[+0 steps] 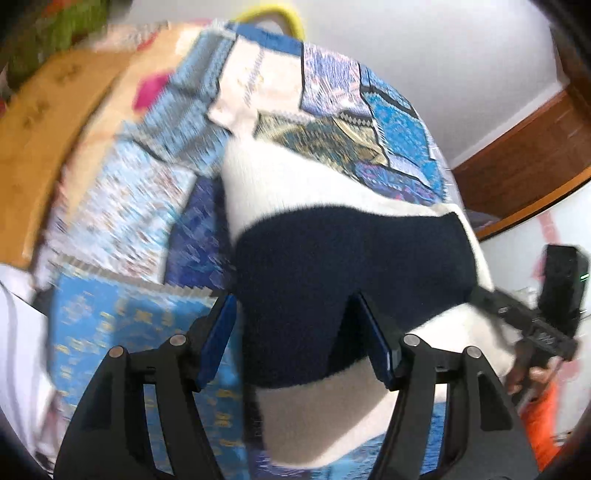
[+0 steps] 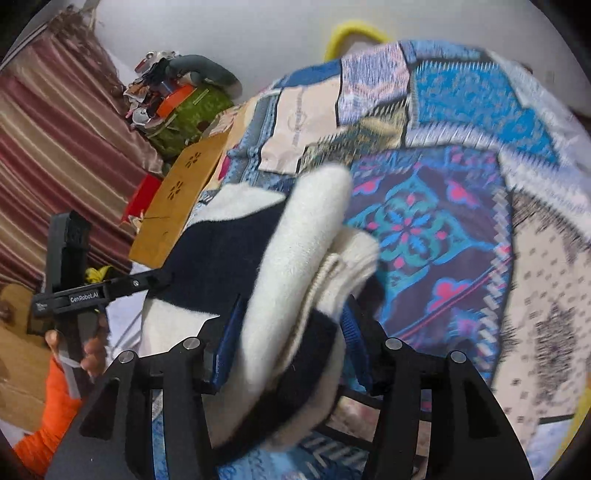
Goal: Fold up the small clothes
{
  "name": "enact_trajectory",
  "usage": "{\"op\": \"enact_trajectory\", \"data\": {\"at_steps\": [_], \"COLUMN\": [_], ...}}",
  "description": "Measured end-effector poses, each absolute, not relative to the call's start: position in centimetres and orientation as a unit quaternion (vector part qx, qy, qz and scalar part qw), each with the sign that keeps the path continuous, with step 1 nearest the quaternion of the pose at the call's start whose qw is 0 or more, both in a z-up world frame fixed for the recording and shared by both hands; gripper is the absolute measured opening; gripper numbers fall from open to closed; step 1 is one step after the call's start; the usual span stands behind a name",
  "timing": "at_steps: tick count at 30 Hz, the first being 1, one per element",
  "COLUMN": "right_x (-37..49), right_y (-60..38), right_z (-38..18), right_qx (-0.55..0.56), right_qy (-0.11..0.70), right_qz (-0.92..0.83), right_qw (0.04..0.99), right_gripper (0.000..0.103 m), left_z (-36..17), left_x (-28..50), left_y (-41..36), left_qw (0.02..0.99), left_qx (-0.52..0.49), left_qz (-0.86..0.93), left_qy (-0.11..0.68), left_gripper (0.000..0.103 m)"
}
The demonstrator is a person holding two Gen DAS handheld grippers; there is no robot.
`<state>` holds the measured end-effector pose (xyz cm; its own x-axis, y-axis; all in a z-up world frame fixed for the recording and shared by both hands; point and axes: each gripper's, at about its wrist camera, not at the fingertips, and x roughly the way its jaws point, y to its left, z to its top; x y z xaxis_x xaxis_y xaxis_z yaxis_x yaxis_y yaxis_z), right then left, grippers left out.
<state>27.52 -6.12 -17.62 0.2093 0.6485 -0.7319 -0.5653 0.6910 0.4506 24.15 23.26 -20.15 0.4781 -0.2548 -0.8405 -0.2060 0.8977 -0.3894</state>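
Note:
A fuzzy white garment with a broad navy band [image 1: 351,266] is held up over the patchwork bedspread [image 1: 399,125]. My left gripper [image 1: 295,339] has its blue-padded jaws wide apart with the navy band bunched between them. My right gripper [image 2: 291,339] also has its jaws apart, with a thick bunch of the same garment [image 2: 288,258] filling the gap; a folded white edge sticks out past its fingers. The right gripper shows at the garment's right edge in the left wrist view [image 1: 532,325]. The left gripper shows at the left in the right wrist view [image 2: 110,288].
A wooden headboard [image 2: 184,192] runs along the bed's far side. A green bag with clutter [image 2: 184,114] and a striped curtain [image 2: 55,147] stand behind it. A yellow handle [image 2: 354,33] is against the white wall. A wooden door [image 1: 524,158] is at the right.

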Motion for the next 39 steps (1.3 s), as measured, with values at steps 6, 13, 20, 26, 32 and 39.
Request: {"op": "enact_trajectory", "data": {"at_steps": [6, 13, 20, 26, 32, 39], "right_x": [25.7, 23.1, 23.3, 23.5, 22.8, 21.5], "right_y": [-6.5, -3.8, -1.5, -2.3, -3.9, -5.7], "right_z": [-14.0, -12.3, -15.4, -17.3, -17.0, -16.1], "right_qx": [-0.007, -0.07, -0.088, -0.086, -0.07, -0.084], "right_qy": [0.425, 0.368, 0.393, 0.411, 0.412, 0.402], "right_qz": [0.386, 0.417, 0.411, 0.404, 0.397, 0.372], "right_qw": [0.819, 0.828, 0.818, 0.812, 0.817, 0.833], "right_gripper": [0.05, 0.051, 0.051, 0.051, 0.051, 0.057], "left_z": [-17.2, -15.5, -17.9, -20.0, -20.1, -19.2], "left_x": [22.7, 21.2, 21.8, 21.7, 20.5, 18.0], "left_y": [21.3, 18.3, 16.7, 15.6, 16.2, 17.8], "left_qw": [0.874, 0.898, 0.89, 0.882, 0.883, 0.884], "left_qx": [-0.118, -0.063, -0.073, -0.049, -0.05, -0.061], "left_qz": [0.029, 0.022, 0.013, 0.018, 0.02, 0.047], "left_qy": [0.47, 0.434, 0.451, 0.468, 0.466, 0.461], "left_gripper": [0.065, 0.065, 0.065, 0.069, 0.075, 0.075]}}
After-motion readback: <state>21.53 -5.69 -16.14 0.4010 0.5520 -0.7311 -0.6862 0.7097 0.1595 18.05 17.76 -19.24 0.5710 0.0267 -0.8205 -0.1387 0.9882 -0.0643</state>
